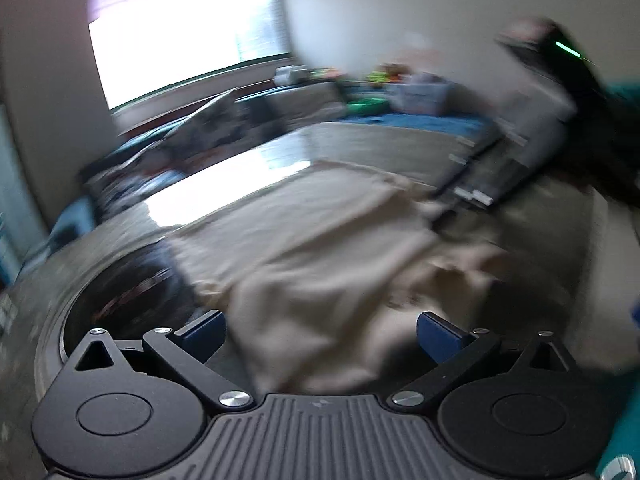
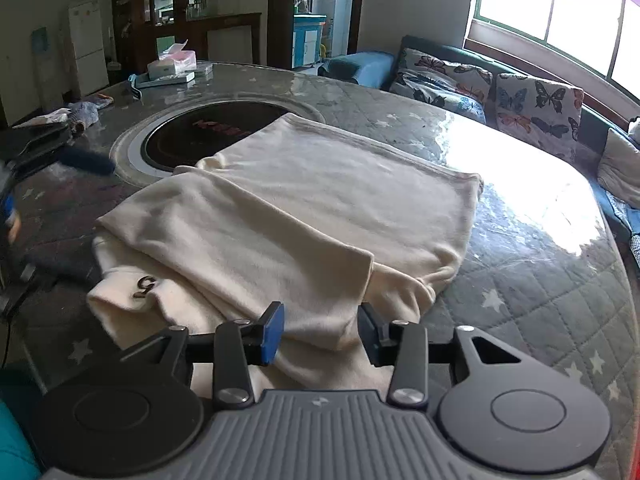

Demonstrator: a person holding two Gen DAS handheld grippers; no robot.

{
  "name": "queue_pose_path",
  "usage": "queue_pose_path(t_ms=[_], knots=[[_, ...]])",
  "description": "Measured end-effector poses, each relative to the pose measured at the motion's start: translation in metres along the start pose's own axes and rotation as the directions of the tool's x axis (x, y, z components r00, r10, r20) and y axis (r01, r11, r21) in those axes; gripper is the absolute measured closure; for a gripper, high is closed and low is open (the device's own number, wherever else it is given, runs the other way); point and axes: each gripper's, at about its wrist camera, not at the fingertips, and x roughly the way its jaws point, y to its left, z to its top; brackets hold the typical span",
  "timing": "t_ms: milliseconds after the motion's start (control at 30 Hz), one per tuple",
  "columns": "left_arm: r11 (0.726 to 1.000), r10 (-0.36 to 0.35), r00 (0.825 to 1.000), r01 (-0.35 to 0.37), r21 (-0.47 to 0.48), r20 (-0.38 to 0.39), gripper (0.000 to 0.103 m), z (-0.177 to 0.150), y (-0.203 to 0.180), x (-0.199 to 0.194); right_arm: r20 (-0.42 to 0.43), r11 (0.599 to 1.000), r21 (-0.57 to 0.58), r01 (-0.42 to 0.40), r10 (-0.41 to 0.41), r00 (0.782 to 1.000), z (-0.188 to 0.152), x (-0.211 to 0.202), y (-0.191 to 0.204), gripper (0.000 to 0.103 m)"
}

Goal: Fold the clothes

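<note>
A cream garment (image 2: pixel 304 216) lies folded on the round table (image 2: pixel 540 300), one layer doubled over another, with a small dark mark near its front left corner. My right gripper (image 2: pixel 320 332) hovers at the garment's near edge, jaws open, with cloth lying between the blue pads but not pinched. In the left wrist view, which is heavily blurred, my left gripper (image 1: pixel 320 336) stands wide open above the same garment (image 1: pixel 320 232), holding nothing. The left gripper's blurred fingers (image 2: pixel 86 162) show at the table's left side in the right wrist view.
A dark round cooktop inset (image 2: pixel 200 132) sits in the table's middle, partly under the garment. A tissue box (image 2: pixel 172 65) and small items lie at the far edge. A sofa with butterfly cushions (image 2: pixel 532 104) runs beneath the window on the right.
</note>
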Motion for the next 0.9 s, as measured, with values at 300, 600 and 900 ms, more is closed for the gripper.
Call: queue_pose_path(t_ms=[300, 600, 900], knots=[[0.984, -0.067, 0.998, 0.064, 0.169, 0.013, 0.013, -0.003, -0.037, 0.011, 0.011, 0.999, -0.047, 0.02, -0.02, 1.0, -0.014, -0.028, 0.007, 0.04], [0.988, -0.112, 0.994, 0.111, 0.105, 0.002, 0.071, 0.002, -0.026, 0.023, 0.037, 0.985, -0.17, 0.008, -0.001, 0.999, -0.029, -0.047, 0.017, 0.008], [0.993, -0.12, 0.991, 0.121, -0.005, 0.058, 0.092, 0.025, 0.001, 0.022, 0.063, 0.954, -0.296, -0.04, 0.061, 0.996, -0.026, -0.033, 0.038, 0.006]])
